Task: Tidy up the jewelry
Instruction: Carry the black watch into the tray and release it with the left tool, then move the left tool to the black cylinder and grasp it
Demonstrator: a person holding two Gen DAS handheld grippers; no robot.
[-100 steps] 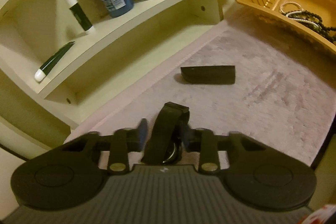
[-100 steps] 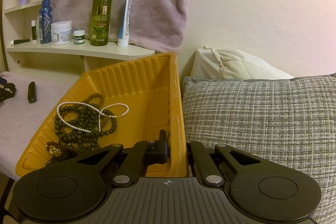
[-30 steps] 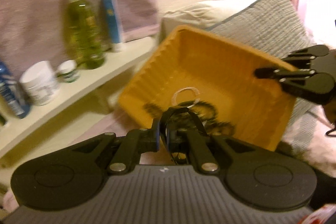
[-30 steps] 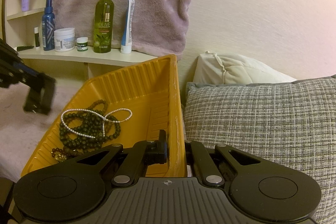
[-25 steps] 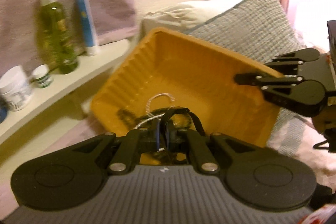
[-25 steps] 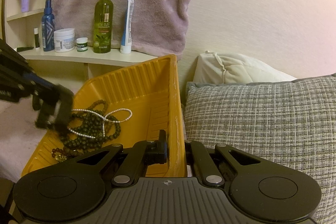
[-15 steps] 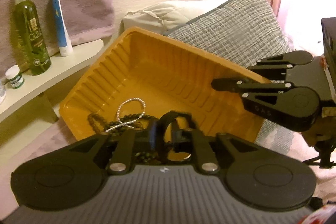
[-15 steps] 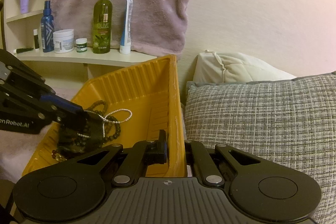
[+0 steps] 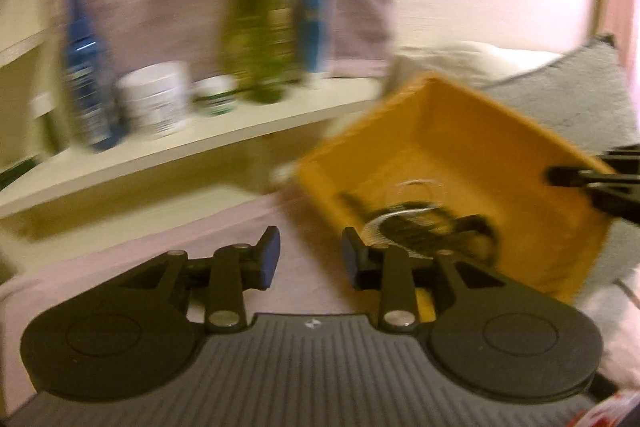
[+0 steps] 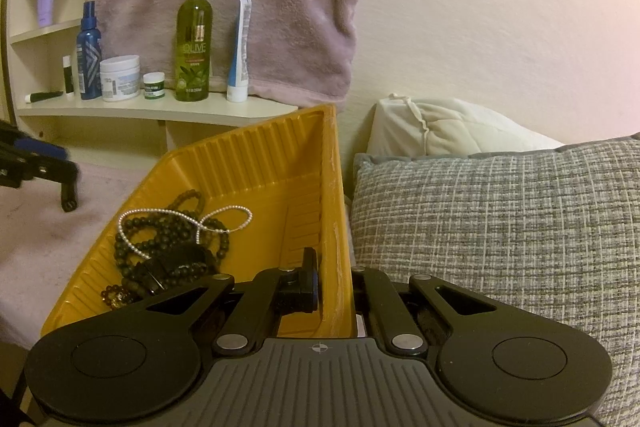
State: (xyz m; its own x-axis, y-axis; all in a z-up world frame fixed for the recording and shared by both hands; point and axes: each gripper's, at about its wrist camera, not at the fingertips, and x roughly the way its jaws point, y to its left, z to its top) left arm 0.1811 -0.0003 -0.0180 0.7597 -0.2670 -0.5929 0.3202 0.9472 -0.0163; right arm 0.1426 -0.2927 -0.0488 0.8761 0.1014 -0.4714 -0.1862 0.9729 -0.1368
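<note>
Finding 1: the left gripper stands with its jaws wide and nothing between them. Half a second ago the same jaws were pinched on a black strap-like item over the tray; that item now lies inside the orange tray, as the black strap resting on the dark bead necklace, with the pearl strand looped across the beads. Judgement: the release is complete and this piece counts as stowed.

Finding 2: the left wrist view is heavily motion-blurred and now faces the shelf of bottles with the tray off to the right. In the right wrist view the left gripper sits at the far left over the pink cover, well apart from the tray. It has pulled away from the drop point.

Finding 3: the right gripper remains clamped on the tray's near wall, one finger inside and one outside, tilting the tray against the grey pillow. No shift in tray position since 3.3 s ago.

Finding 4: the contents pile at the tray's low end. A small amber piece sits beside the beads; its type cannot be told.

Assessment: the left hand is free for the next item, none of which is visible here
</note>
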